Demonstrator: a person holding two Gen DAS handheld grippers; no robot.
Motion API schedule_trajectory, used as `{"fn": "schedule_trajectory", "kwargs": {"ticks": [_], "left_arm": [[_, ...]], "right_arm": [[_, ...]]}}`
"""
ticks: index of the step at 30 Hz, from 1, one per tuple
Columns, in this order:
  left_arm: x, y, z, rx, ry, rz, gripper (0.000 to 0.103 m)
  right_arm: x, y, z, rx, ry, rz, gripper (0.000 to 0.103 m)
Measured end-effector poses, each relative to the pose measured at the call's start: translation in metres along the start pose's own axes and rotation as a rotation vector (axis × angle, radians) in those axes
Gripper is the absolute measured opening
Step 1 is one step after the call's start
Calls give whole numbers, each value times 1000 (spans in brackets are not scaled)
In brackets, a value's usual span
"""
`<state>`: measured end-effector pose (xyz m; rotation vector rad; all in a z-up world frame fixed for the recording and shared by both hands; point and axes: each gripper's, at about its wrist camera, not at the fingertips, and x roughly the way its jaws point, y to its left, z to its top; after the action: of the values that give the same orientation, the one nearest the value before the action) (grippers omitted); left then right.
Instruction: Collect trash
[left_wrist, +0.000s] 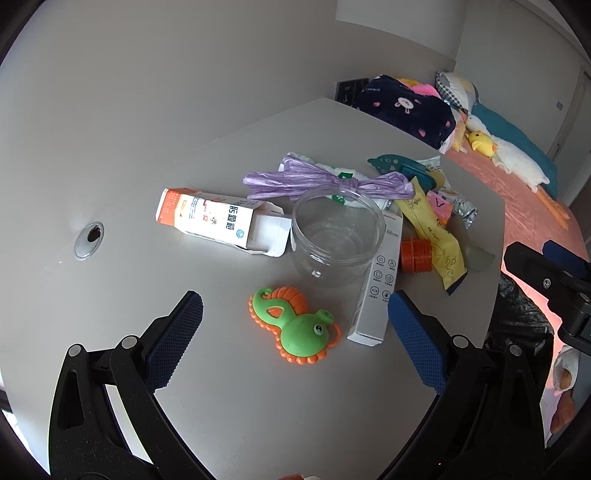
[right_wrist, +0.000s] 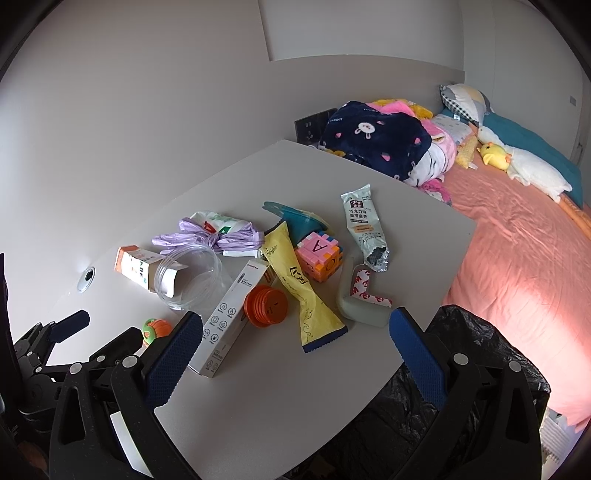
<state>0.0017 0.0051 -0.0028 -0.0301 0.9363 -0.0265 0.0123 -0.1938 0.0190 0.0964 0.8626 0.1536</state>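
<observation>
The trash lies in a loose heap on the white table (right_wrist: 258, 387): an opened medicine box (left_wrist: 218, 219) on its side, a clear plastic jar (left_wrist: 336, 240) standing upright just beside it, a knotted purple bag (left_wrist: 325, 182) behind the jar, a long white carton (right_wrist: 231, 317), an orange lid (right_wrist: 266, 304), a yellow packet (right_wrist: 299, 291) and a torn silver snack wrapper (right_wrist: 364, 229). Mixed in are things that look like toys rather than waste: a green and orange seahorse toy (left_wrist: 295, 328) and a pink block cube (right_wrist: 321, 256). A bin lined with a black bag (right_wrist: 476, 354) stands at the table's near right corner, beside the bed (right_wrist: 517, 258).

The left gripper (left_wrist: 295, 325) hovers over the seahorse toy with its jaws spread wide and nothing between them. The right gripper (right_wrist: 295, 339) hangs above the near end of the yellow packet, likewise wide apart and empty.

Judging by this, no piece has been picked up at this moment; the step in hand is choosing and reaching. The next move calls for lowering one gripper onto a true piece of waste, the yellow packet or white carton being nearest, closing firmly on its thin edge, and carrying it to the black bag while leaving the toys alone.
</observation>
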Motion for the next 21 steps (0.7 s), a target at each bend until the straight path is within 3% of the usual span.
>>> {"fn": "schedule_trajectory", "kwargs": {"ticks": [21], "left_arm": [[22, 12, -1, -26, 35, 14, 97]], "right_arm": [[18, -1, -2, 8, 56, 62, 100]]}}
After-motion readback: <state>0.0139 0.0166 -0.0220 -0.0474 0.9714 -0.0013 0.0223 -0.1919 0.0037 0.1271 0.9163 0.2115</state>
